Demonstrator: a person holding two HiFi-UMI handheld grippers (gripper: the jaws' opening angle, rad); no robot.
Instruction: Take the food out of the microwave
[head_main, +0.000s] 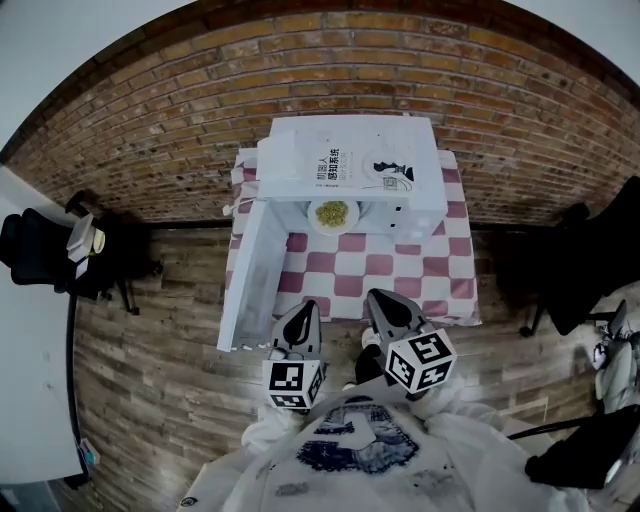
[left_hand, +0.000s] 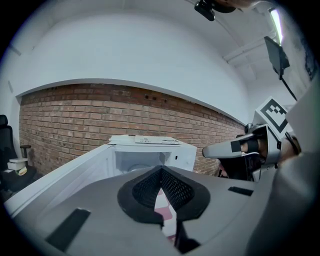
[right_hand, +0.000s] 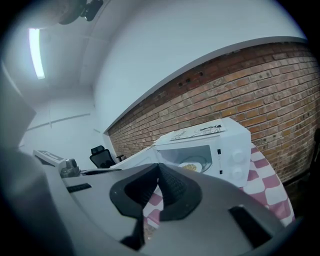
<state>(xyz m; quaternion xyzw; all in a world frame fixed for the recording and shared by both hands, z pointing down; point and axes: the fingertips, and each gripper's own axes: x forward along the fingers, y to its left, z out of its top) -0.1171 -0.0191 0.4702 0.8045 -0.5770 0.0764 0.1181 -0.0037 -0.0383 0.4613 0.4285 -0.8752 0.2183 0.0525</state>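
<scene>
A white microwave (head_main: 350, 165) stands at the back of a table with a pink-and-white checked cloth (head_main: 400, 275). Its door (head_main: 252, 275) hangs wide open to the left. Inside, a white plate of yellowish food (head_main: 333, 213) sits in the cavity; it also shows in the right gripper view as plate (right_hand: 192, 164). My left gripper (head_main: 303, 306) and right gripper (head_main: 381, 298) hover side by side over the table's near edge, well short of the plate. Both point at the microwave (left_hand: 150, 150), jaws closed, nothing between them. The left gripper (left_hand: 161, 172) and right gripper (right_hand: 159, 171) each show their pads meeting.
A brick wall runs behind the table. A black office chair (head_main: 40, 250) carrying a stack of books stands at the left beside a white desk (head_main: 30, 400). More dark chairs (head_main: 590, 250) are at the right. The floor is wooden planks.
</scene>
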